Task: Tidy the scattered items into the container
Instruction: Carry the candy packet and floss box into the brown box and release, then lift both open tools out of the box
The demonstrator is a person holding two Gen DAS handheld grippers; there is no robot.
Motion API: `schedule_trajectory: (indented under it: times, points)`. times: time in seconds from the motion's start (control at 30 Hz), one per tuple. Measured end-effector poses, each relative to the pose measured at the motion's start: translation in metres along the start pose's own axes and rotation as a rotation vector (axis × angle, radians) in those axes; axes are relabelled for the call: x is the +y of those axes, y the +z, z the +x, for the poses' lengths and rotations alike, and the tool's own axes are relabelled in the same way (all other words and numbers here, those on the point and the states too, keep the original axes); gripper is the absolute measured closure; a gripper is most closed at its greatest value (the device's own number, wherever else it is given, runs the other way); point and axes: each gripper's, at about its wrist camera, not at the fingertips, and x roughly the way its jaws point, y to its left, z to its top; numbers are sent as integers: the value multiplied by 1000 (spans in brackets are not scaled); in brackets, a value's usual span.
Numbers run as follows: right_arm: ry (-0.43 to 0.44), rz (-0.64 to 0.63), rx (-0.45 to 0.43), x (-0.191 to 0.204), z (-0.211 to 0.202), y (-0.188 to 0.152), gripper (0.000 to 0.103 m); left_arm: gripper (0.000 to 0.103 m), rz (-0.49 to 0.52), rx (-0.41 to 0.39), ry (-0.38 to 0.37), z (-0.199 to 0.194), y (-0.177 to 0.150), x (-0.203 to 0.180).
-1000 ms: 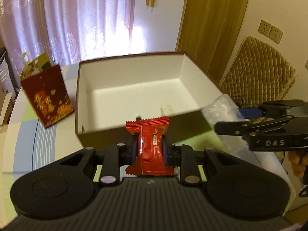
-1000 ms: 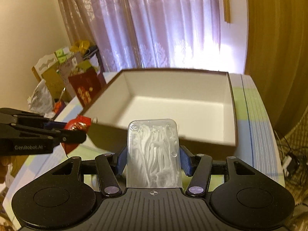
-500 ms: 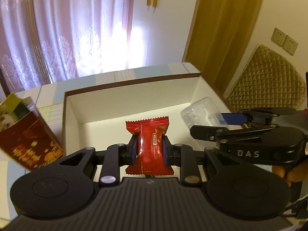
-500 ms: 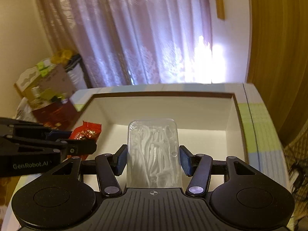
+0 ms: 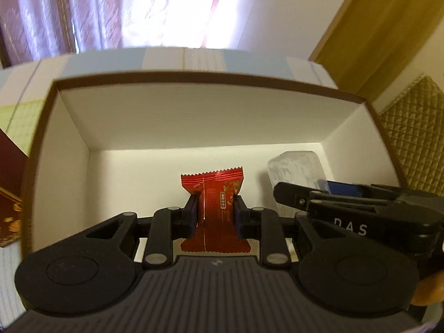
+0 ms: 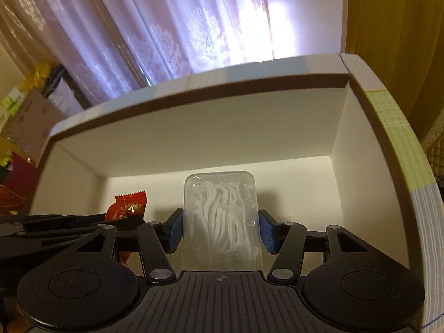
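White cardboard walls with a brown rim enclose the box [image 5: 194, 127], its floor bare ahead. The left tool [image 5: 216, 211] pinches the red candy packet [image 5: 215, 205]; the right tool [image 6: 220, 229] pinches the clear floss-pick case [image 6: 222, 222]. Both have dropped from above the rim to inside the box.

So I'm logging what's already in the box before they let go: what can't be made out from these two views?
- Box floor near the cameras: hidden in both views by the gripper bodies.
- Whether the red snack packet or the clear floss pick case touches the floor: lower ends hidden.
- Packet's print: too small in the left view; right view shows only its top.
- Red bag: cut off by the left edge.
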Motion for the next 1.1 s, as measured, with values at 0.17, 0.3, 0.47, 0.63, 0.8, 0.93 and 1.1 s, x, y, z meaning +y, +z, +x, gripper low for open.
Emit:
schedule_trajectory:
  times: [0.17, 0.3, 0.47, 0.63, 0.8, 0.93, 1.1]
  points:
    - [14, 2, 34, -4, 3, 5, 39, 78, 26, 9, 51, 12, 6, -2]
    - [-6, 8, 14, -13, -9, 7, 15, 57, 2, 12, 72, 12, 8, 4]
    - [22, 10, 10, -17, -23, 3, 15, 49, 13, 0, 86, 6, 7, 1]
    - [13, -20, -5, -4, -30, 3, 15, 46, 58, -19, 116, -5, 7, -5]
    - [11, -29, -25, 3, -38, -2, 15, 43, 81, -39, 130, -18, 3, -12]
    - [5, -46, -40, 7, -46, -8, 15, 40, 103, -55, 141, -31, -2, -19]
    - [-1, -67, -66, 9, -64, -17, 15, 38, 125, -78, 151, -49, -11, -29]
